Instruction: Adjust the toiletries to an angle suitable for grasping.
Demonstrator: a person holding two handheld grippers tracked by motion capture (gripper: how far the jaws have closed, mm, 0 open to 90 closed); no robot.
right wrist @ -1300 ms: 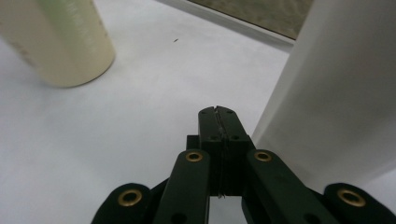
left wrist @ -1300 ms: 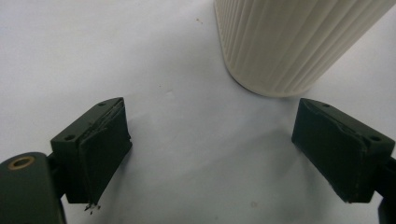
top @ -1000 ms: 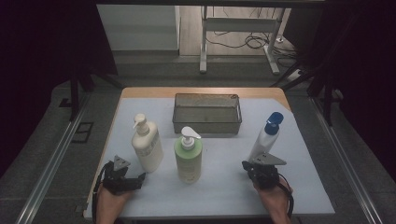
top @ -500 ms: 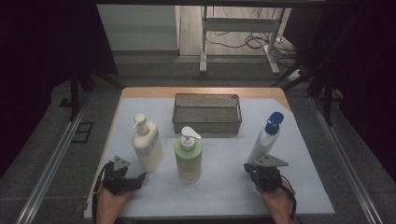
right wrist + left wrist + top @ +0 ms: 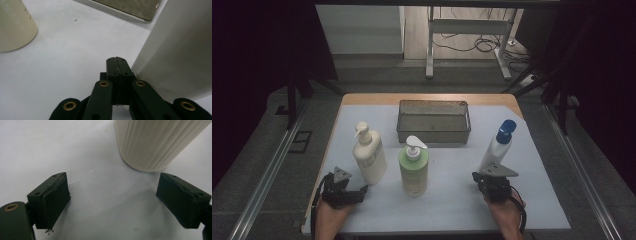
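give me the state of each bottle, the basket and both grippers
cream pump bottle: upright, free
green pump bottle: upright, free
blue-capped bottle: leaning, cap on
basket: empty
left gripper: open, holding nothing
right gripper: shut, empty, beside the blue-capped bottle

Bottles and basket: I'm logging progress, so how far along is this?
Nothing looks done: the wire basket is empty, and the cream bottle, green bottle and blue-capped bottle stand on the table. The left gripper is open near the cream bottle; the right gripper is shut, holding nothing.
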